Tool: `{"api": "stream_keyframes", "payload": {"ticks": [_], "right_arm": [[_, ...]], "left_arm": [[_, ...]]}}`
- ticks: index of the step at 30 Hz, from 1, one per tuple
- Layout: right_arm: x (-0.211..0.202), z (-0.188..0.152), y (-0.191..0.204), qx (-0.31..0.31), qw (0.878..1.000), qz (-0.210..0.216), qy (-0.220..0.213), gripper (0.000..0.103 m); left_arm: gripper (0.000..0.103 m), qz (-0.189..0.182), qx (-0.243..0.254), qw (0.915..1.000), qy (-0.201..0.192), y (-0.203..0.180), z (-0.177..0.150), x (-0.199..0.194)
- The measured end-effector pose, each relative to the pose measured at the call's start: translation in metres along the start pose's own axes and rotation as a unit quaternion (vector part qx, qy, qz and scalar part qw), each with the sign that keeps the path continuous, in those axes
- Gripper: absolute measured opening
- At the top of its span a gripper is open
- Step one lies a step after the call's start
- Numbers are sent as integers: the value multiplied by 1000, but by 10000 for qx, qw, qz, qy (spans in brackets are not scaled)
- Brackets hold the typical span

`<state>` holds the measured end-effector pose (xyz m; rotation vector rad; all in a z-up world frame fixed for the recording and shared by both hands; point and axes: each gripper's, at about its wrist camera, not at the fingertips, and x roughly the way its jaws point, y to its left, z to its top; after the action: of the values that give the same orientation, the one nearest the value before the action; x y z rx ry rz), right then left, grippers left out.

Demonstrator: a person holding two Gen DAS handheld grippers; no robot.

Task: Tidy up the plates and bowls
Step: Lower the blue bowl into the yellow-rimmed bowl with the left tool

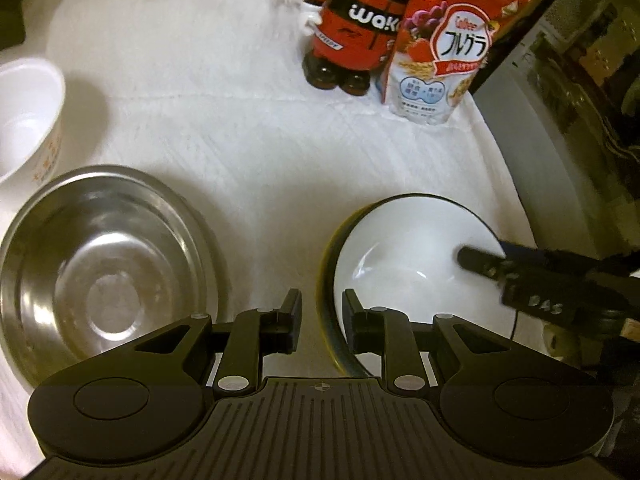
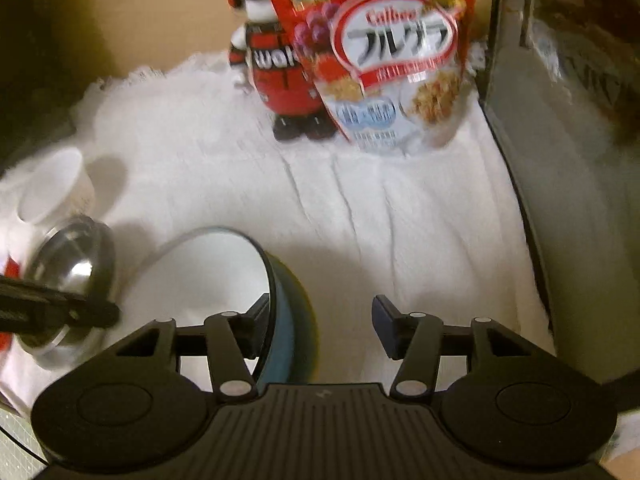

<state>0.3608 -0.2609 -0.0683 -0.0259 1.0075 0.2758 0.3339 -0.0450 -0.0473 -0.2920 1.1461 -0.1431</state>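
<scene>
Your right gripper (image 2: 320,328) has its fingers spread across the near rim of the white bowl with the dark outside (image 2: 224,280). The left finger sits inside the bowl and the right finger hangs outside, well clear of the wall, so nothing is pinched. The blur hides whether the inner pad touches the wall.

Your left gripper (image 1: 322,322) has its fingers set a little apart, and only white cloth (image 1: 240,120) shows between them. It hovers in the gap between the steel bowl (image 1: 104,264) on its left and the white bowl's rim on its right. Neither dish is held, though the right finger stands just beside the rim of the white bowl.

Out from there, a smaller white bowl with an orange pattern (image 1: 28,120) stands alone just beyond the steel bowl. At the back of the cloth are a red and black figurine (image 1: 352,32) and a cereal bag (image 1: 444,52), which the task does not seem to concern.

As I judge it, you are near the start. All three bowls rest apart on the cloth, each upright and empty, and none is nested in another. No plate is in view. The stacking or gathering is all left to do, and neither gripper has a dish in a firm grasp.
</scene>
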Motion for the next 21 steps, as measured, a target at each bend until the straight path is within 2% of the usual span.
{"api": "stream_keyframes", "payload": {"ticks": [1,7,12,21], "right_arm": [[5,-2,-2,58,9999,-12,88,52],[13,-17,-10,446,9984,203,300,52],[22,-26,-16,892,9919,717,556,52],[48,-24,-18,1297,9764,1514,829,52]], "left_arm": [[29,10,48,10000,-27,-1,0,0],[30,112,255,9996,-77,-6,1,3],[30,206,323,9992,-72,-9,4,17],[31,-16,181,9997,151,-11,10,42]]}}
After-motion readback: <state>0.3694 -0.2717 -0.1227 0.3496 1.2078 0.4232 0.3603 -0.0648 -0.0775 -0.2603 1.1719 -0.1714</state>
